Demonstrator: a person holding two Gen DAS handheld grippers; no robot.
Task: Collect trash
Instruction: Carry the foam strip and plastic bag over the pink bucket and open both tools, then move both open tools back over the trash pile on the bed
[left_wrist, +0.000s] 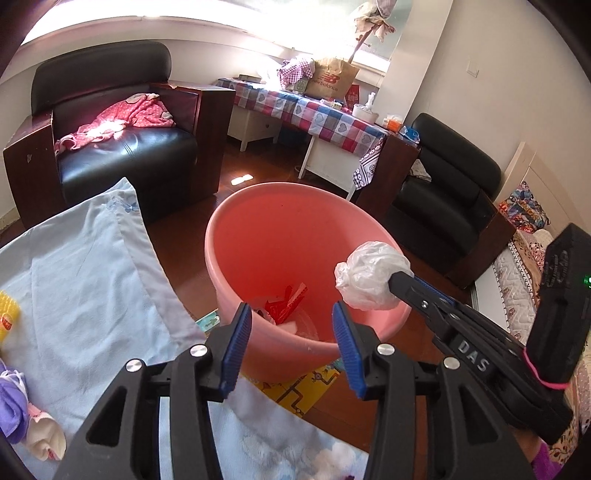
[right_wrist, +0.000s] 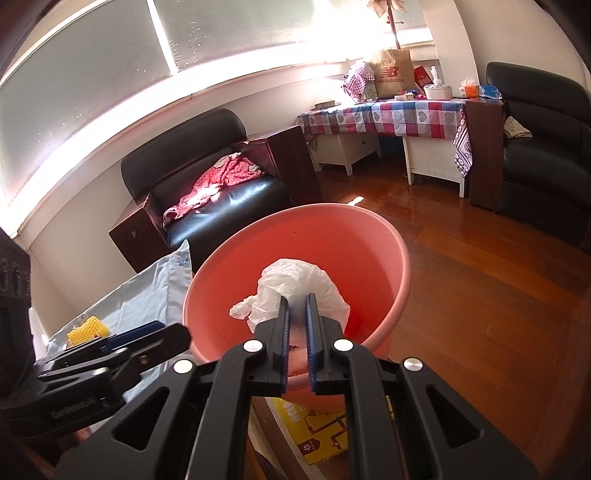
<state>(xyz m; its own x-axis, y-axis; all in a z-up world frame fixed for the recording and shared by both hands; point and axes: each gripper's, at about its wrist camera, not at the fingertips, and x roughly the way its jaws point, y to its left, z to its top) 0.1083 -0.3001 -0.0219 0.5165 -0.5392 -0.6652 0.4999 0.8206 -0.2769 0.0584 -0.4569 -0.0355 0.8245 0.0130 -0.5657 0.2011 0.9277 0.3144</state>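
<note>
One crumpled white plastic bag (right_wrist: 295, 286), light, soft and slippery by the look of it, is pinched at its bunched end by the right gripper (right_wrist: 296, 310), jaws narrow, above the pink bucket (right_wrist: 399, 258). Beside it, the left gripper (left_wrist: 291, 321) stands wide and empty, over red wrappers (left_wrist: 288, 301) inside.

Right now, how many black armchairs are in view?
2. One armchair stands by the window with a pink garment on its seat; the other armchair stands right of the checkered table. More could sit outside the frame.
</note>
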